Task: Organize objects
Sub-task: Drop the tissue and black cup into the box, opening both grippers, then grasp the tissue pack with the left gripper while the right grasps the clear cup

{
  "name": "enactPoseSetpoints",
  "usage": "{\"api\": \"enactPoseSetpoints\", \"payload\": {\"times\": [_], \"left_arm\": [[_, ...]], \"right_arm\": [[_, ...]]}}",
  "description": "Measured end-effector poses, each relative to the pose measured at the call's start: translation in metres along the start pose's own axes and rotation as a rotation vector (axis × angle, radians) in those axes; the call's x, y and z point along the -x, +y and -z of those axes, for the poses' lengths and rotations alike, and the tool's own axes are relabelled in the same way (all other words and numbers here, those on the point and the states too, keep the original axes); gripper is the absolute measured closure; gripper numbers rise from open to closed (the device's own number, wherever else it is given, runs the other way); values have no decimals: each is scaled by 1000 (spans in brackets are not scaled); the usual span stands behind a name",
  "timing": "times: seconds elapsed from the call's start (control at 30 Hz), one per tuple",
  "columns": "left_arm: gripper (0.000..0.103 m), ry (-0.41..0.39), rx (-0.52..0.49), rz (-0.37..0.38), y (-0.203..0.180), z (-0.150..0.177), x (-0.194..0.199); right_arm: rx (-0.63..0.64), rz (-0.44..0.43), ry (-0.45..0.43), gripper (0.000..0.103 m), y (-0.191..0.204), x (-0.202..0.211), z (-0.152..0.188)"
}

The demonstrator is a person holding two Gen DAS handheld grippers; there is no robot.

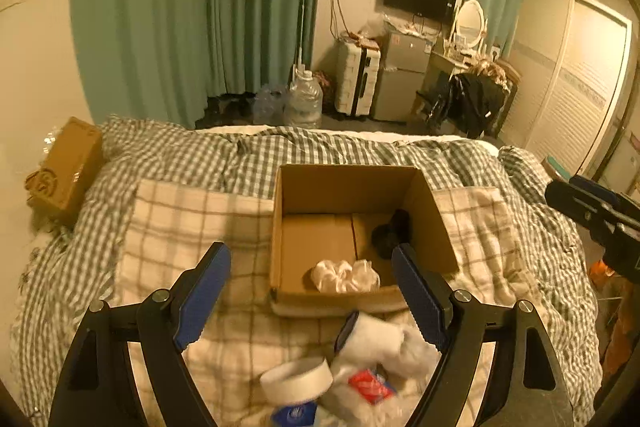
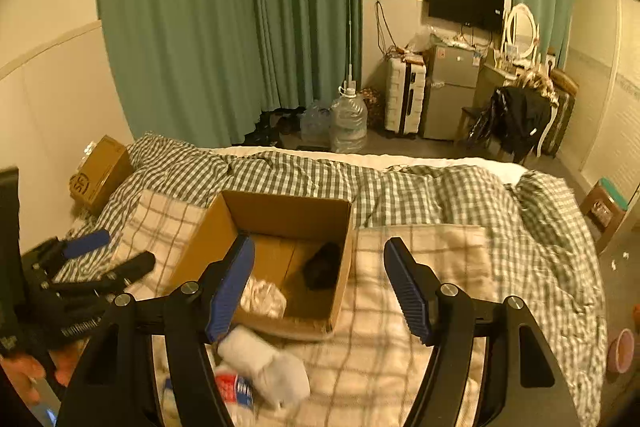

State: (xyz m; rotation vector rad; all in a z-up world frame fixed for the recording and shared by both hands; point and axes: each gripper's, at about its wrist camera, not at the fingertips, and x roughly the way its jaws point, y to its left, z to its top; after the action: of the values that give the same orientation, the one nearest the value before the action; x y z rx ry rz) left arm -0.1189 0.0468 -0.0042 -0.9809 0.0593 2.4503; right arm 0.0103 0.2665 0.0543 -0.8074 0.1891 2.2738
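At frame centre we see the open cardboard box (image 1: pixel 356 223) on the plaid blanket (image 1: pixel 192 223), holding a white scrunchie (image 1: pixel 346 277) and a black item (image 1: pixel 390 235). Both our left gripper (image 1: pixel 310 293) and right gripper (image 2: pixel 320 287) are spread wide, empty.

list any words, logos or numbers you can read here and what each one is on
"SF": round logo on the end of the closed cardboard box by the wall.
Red packet on the blanket: print too blurred to read.
Blue cap: white mark, unreadable.
Fridge stickers: too small.
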Motion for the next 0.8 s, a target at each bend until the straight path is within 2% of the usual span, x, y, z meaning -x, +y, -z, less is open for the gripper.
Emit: {"api": "enactPoseSetpoints", "payload": {"times": [0.2,0.37,0.53,0.63,0.8], "left_arm": [[17,-6,-2,-49,9,36,29],[18,55,10,-73,18,79,17],[17,158,12,-71,26,120,-11],[17,230,35,-32,27,145,-27],[17,342,40,34,20,163,-52]], "right_arm": [[19,5,22,36,13,34,38],[21,-8,90,36,24,25,80],[25,-20,182,36,36,-5,117],[20,-28,232,36,40,-23,135],[28,-36,303,36,49,-47,158]]}}
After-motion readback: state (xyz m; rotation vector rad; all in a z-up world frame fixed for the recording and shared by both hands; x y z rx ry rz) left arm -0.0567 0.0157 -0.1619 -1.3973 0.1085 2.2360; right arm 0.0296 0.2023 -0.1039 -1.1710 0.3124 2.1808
